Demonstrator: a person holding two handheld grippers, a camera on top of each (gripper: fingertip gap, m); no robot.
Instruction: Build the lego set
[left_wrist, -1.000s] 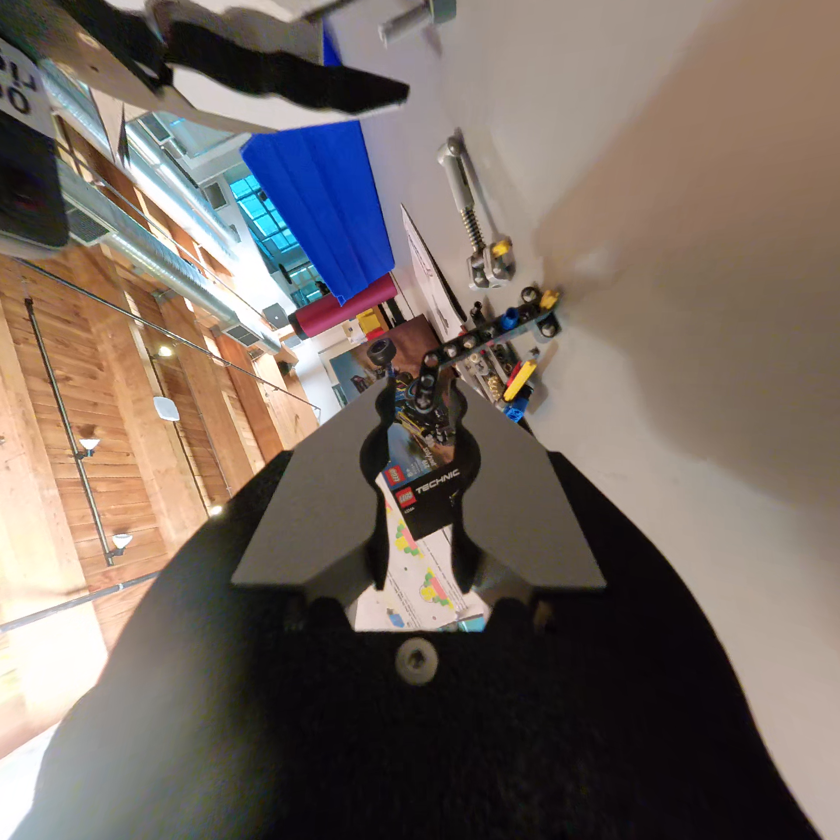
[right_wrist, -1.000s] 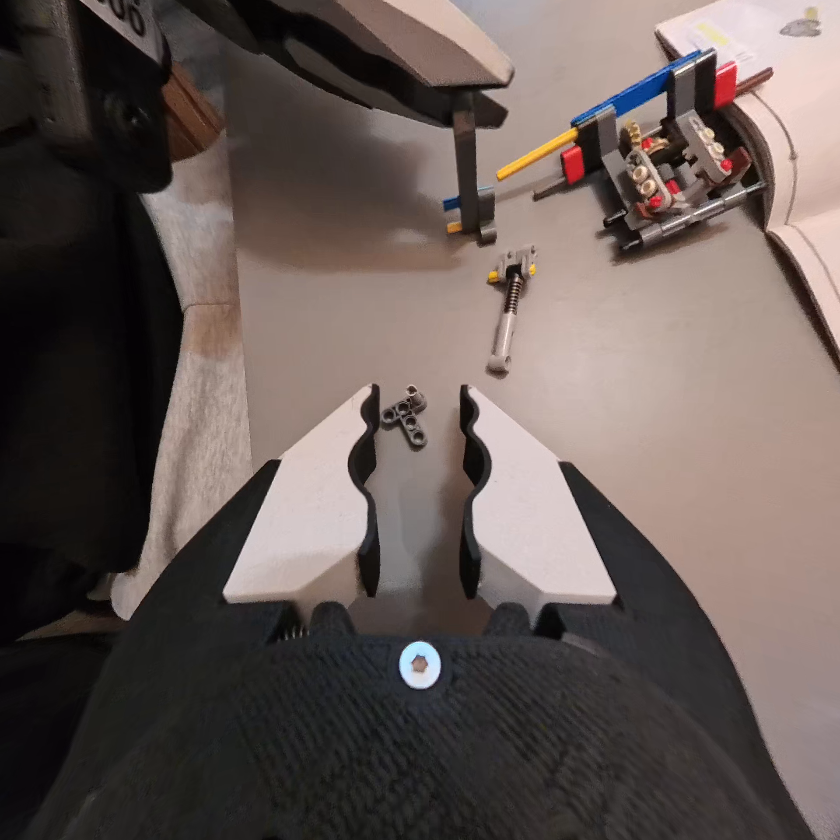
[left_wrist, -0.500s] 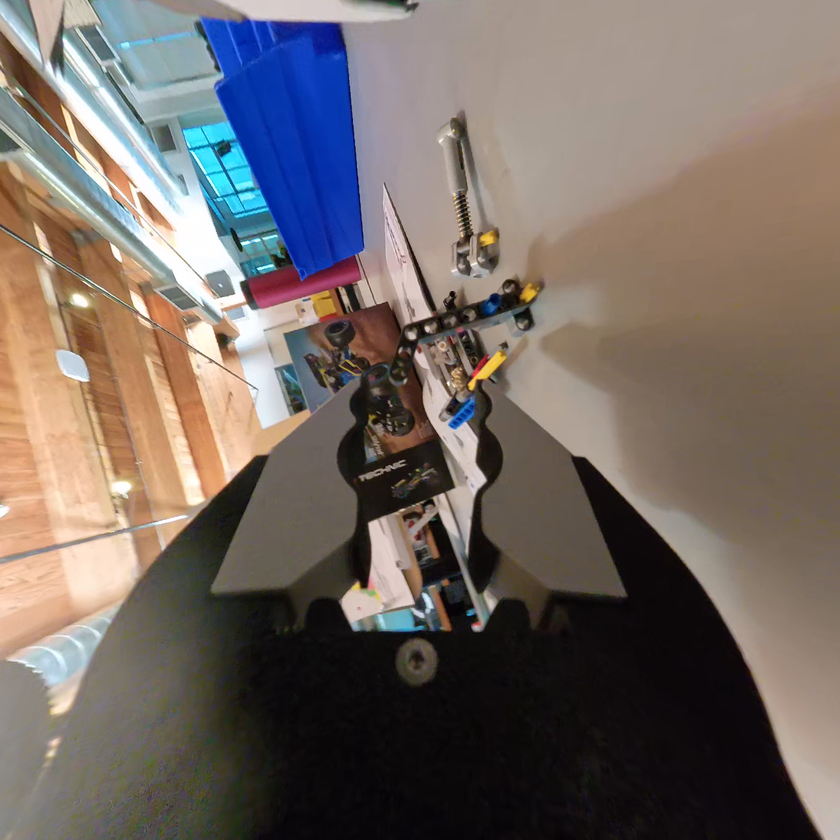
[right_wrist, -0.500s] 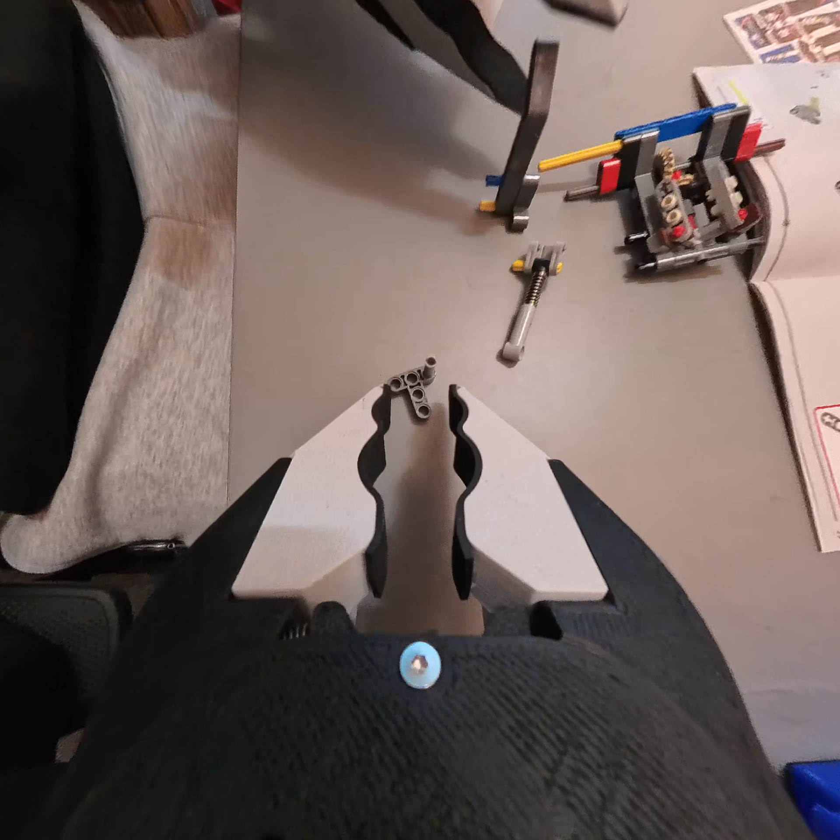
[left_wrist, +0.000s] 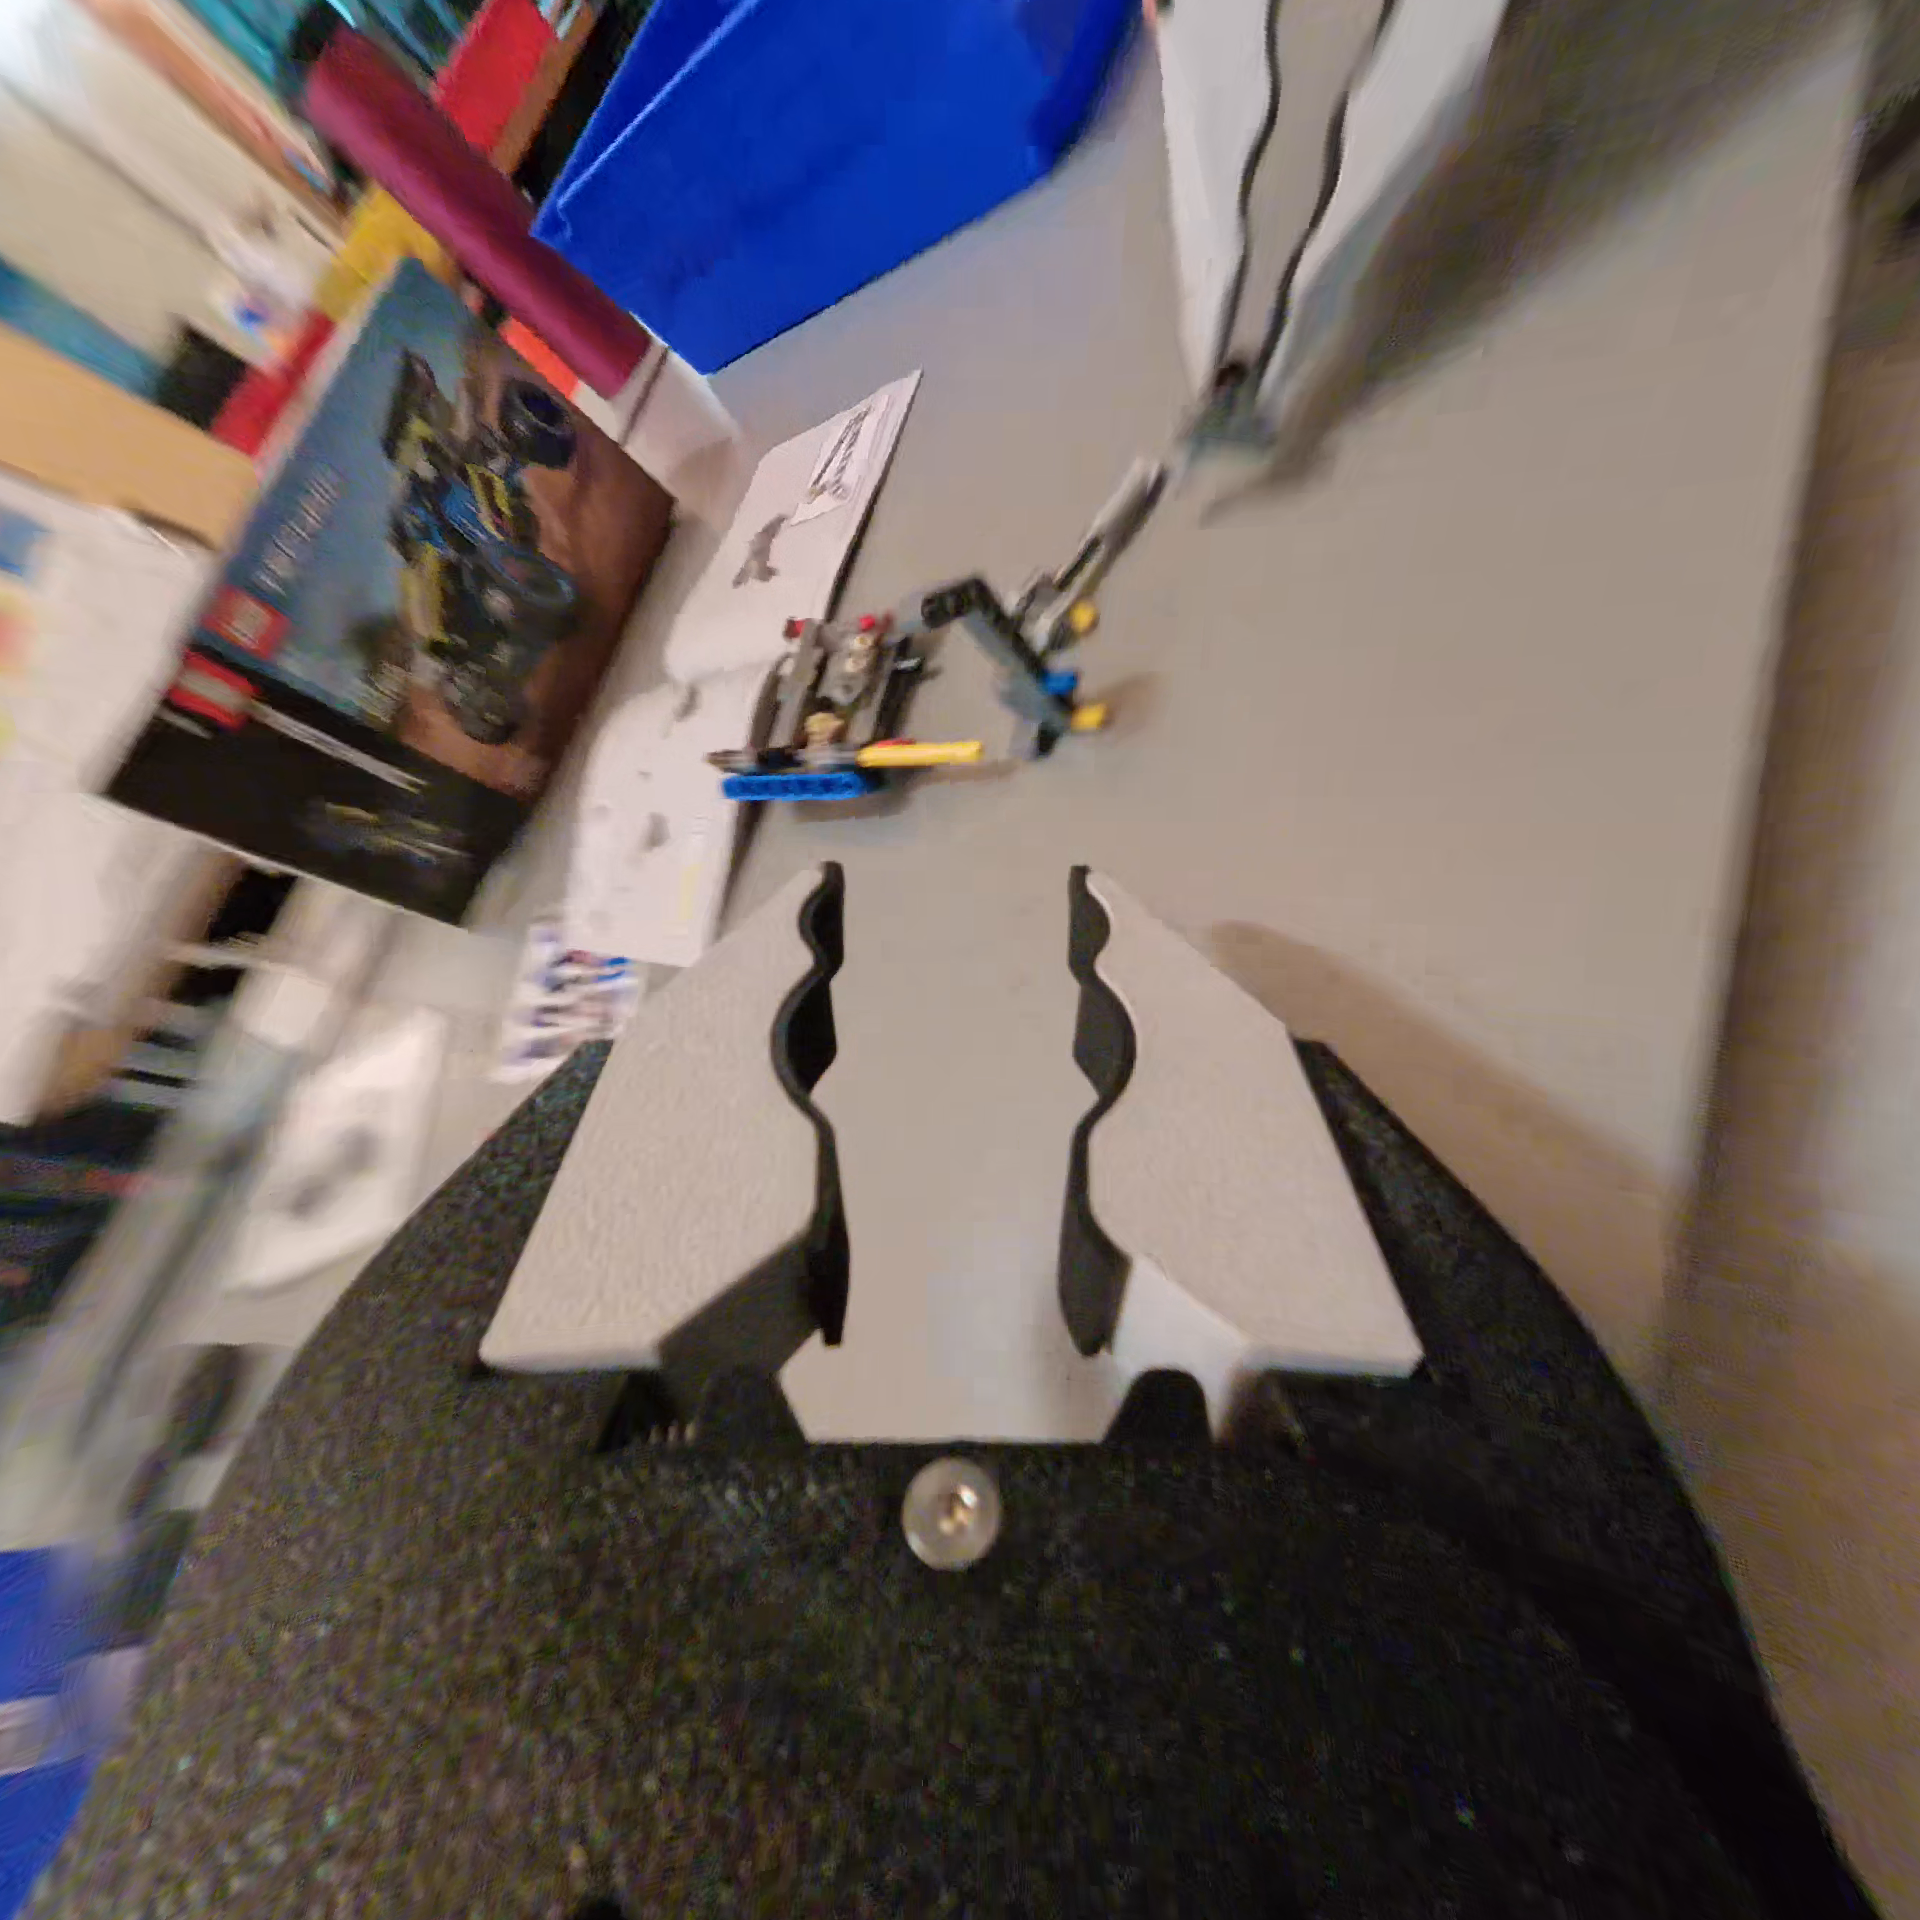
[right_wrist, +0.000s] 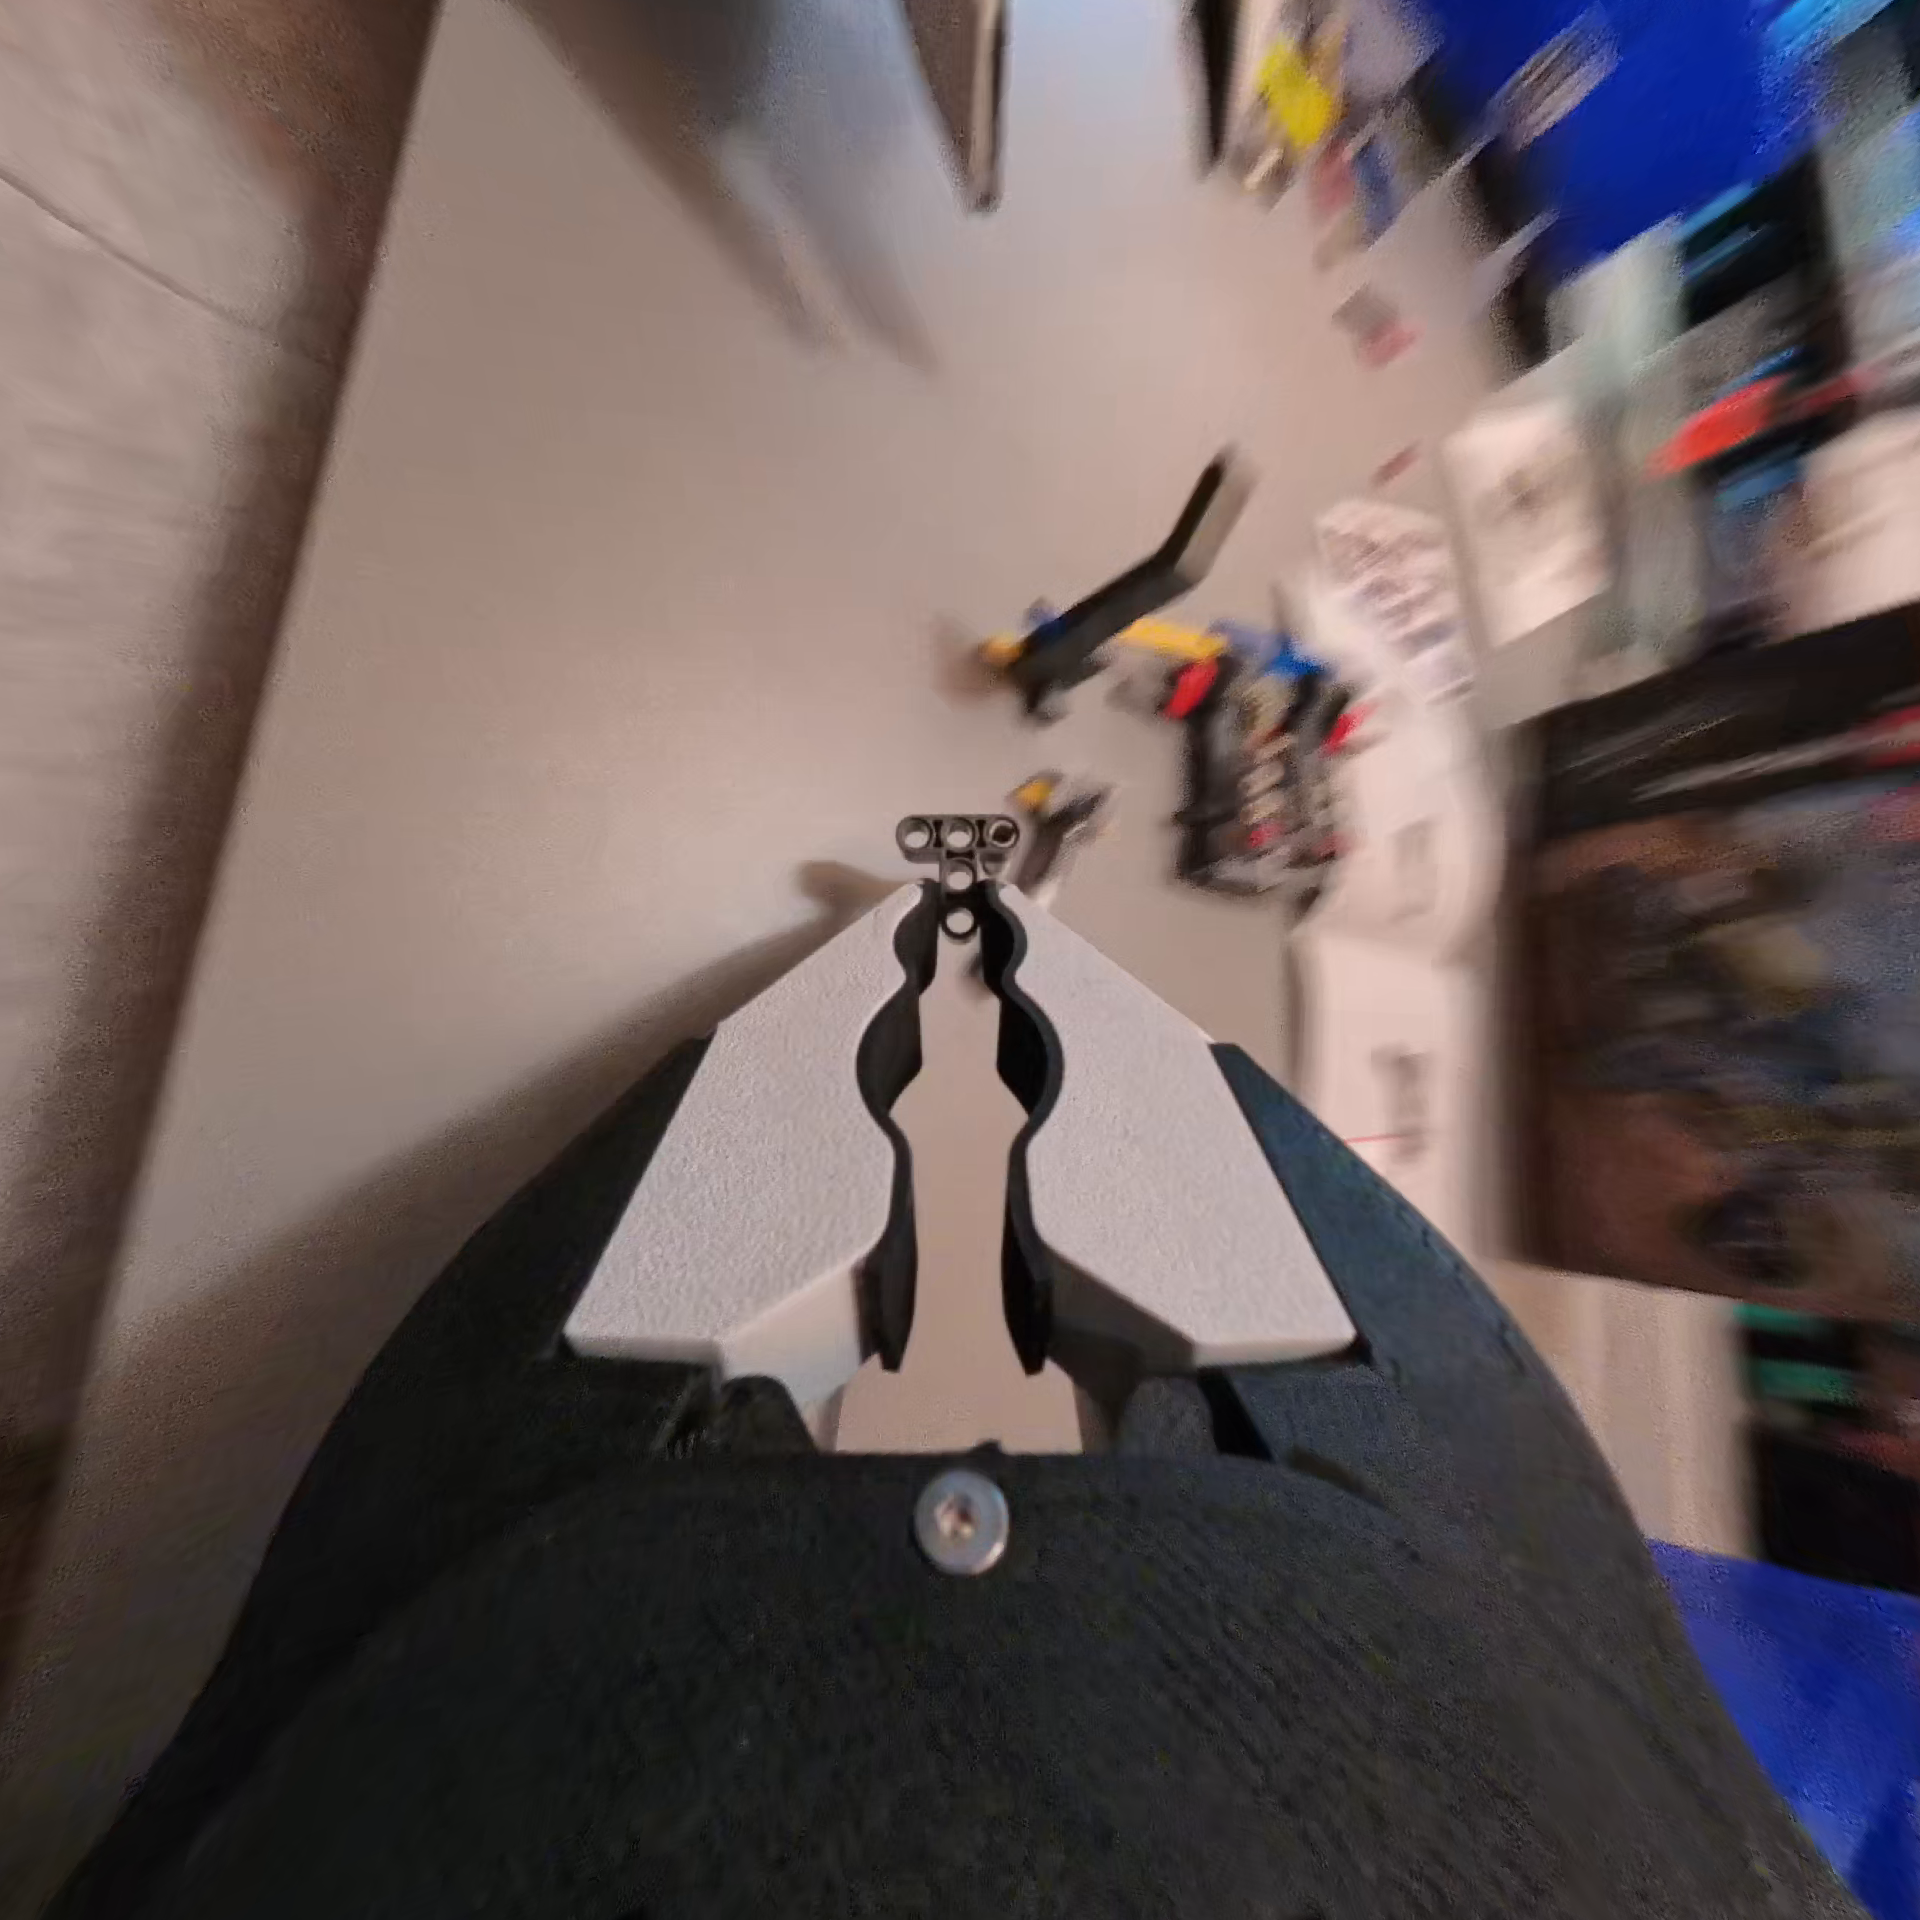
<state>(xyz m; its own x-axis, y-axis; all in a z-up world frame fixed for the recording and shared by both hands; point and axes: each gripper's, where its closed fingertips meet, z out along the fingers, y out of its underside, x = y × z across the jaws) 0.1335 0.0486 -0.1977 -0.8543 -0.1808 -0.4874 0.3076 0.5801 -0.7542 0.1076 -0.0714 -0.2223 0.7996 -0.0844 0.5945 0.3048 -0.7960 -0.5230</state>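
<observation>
My right gripper (right_wrist: 961, 902) is shut on the stem of a small dark grey T-shaped piece (right_wrist: 958, 836), whose crossbar sticks out past the fingertips. My left gripper (left_wrist: 954, 883) is open and empty above the grey table (left_wrist: 1351, 831). Ahead of it lie the partial build (left_wrist: 831, 707) with a blue beam and a yellow axle, a dark L-shaped beam (left_wrist: 997, 655) with blue and yellow pins, and a grey shock absorber (left_wrist: 1101, 540). The right wrist view is blurred but also shows the beam (right_wrist: 1122, 592), the build (right_wrist: 1247, 769) and the shock absorber (right_wrist: 1060, 810).
The set's box (left_wrist: 416, 623) and an open instruction booklet (left_wrist: 790, 520) lie left of the build. A blue bin (left_wrist: 831, 156) stands behind them. The right gripper (left_wrist: 1268, 208) shows blurred at the top right of the left wrist view. A beige cloth (right_wrist: 125, 520) borders the table. The left gripper's tips are roughly 15 cm from the right gripper's. The grey shock absorber (left_wrist: 1101, 540) lies around 4 cm away from my right fingertips.
My right gripper has shut on the T-shaped piece and picked it up. My left gripper has let go of the L-shaped beam, opened wider and drawn back. Both views have swung.
</observation>
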